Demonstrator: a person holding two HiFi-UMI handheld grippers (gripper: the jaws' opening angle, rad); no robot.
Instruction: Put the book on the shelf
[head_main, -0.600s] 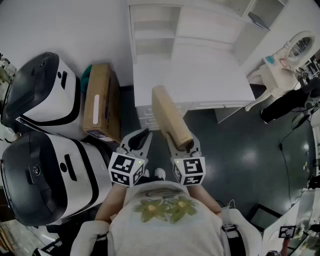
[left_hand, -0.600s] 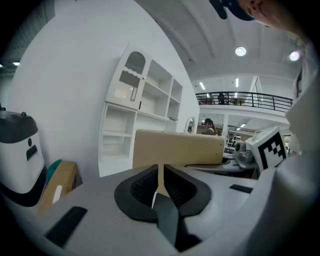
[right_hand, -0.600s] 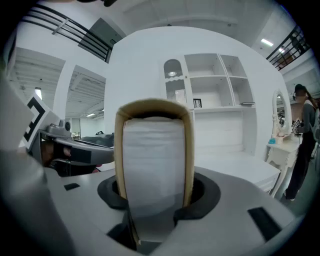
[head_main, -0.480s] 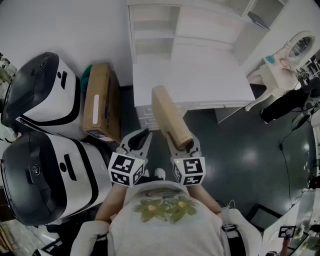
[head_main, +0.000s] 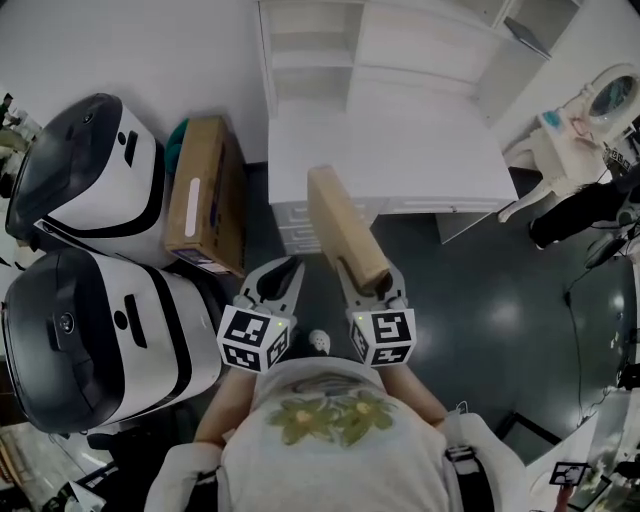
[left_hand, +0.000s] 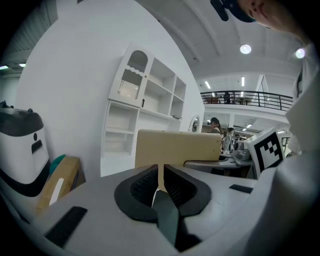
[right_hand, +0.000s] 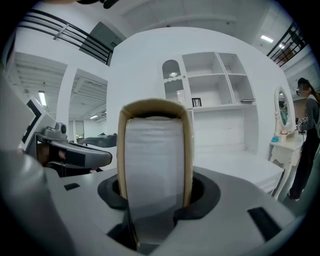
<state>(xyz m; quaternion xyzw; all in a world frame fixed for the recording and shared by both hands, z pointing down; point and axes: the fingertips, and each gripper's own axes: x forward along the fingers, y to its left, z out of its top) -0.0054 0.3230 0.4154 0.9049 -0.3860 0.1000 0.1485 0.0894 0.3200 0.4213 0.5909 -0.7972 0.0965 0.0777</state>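
A thick tan-covered book (head_main: 345, 235) sticks out ahead of me, its near end clamped in my right gripper (head_main: 366, 287), which is shut on it. In the right gripper view the book (right_hand: 156, 150) stands on edge, white pages facing the camera, both covers pressed by the pads. My left gripper (head_main: 272, 288) hangs just left of the book, shut with nothing between its fingers; its pads (left_hand: 172, 186) nearly meet. The book (left_hand: 177, 147) shows side-on beyond them. The white shelf unit (head_main: 310, 40) with open compartments stands ahead above a white desk top (head_main: 400, 150).
Two large white-and-black machines (head_main: 85, 180) (head_main: 100, 340) fill the left side. A cardboard box (head_main: 205, 195) stands between them and the desk. A white vanity with an oval mirror (head_main: 580, 110) and a person in dark clothes (head_main: 585, 205) are at the right. The floor is dark.
The head view has shifted a little; both grippers and the book keep their places and grips.
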